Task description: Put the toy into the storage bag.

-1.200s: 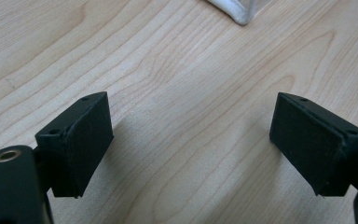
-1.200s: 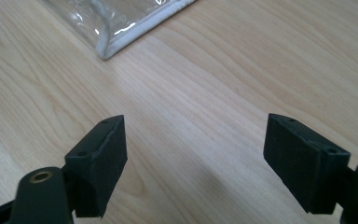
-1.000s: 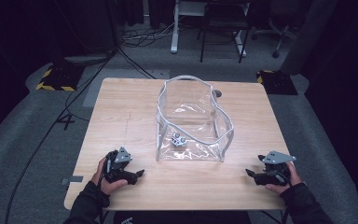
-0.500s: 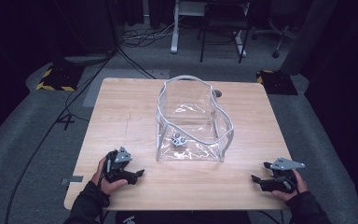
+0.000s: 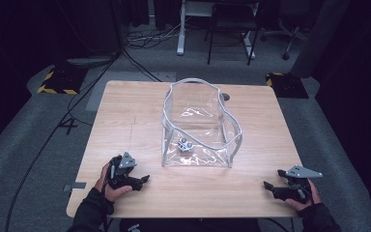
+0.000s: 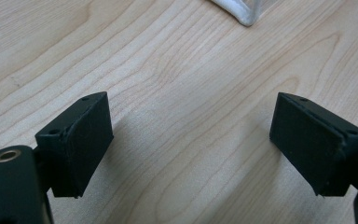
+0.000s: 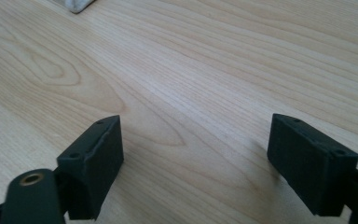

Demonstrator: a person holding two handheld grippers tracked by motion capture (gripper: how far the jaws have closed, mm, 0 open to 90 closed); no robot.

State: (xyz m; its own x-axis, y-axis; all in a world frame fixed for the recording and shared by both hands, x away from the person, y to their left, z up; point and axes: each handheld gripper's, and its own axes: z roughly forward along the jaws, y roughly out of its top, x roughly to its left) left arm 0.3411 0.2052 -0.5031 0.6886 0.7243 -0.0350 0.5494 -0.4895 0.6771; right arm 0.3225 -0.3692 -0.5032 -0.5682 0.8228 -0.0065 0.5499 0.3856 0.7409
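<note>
Clear soft plastic bag w/ white piped edges [image 5: 198, 126] stands open-topped near centre of the square light-wood table [image 5: 125, 116], a bit toward the far side. Inside it, on the bottom near the front wall, sits a small white-and-grey object [image 5: 184, 145]; too small to tell what it is.

Left gripper [image 5: 140, 181], black w/ grey 3-cornered plate, rests at the table's near-left, jaws wide apart, nothing between them, pointing toward the bag's near-left corner [image 6: 247, 11]. Left hand [image 5: 110, 184] wraps its body.

Right gripper [image 5: 271, 185] sits at the near-right edge, well apart from the bag. Its jaws have just been opening and stand wide w/ only bare wood grain between them. Bag's corner [image 7: 77, 4] shows at the top of the right gripper view. Right hand [image 5: 303, 195] holds it, dark sleeve behind.

Tabletop: pale wood, visible grain, small dark round spot [image 5: 225, 96] behind the bag.

Room: dim, grey carpet floor [image 5: 29, 140], black cables [image 5: 53, 130] trailing at left, 2 yellow-black striped pads [image 5: 58, 81] at the far corners, white desk legs [image 5: 179, 29] and a chair base [image 5: 275, 36] beyond.
</note>
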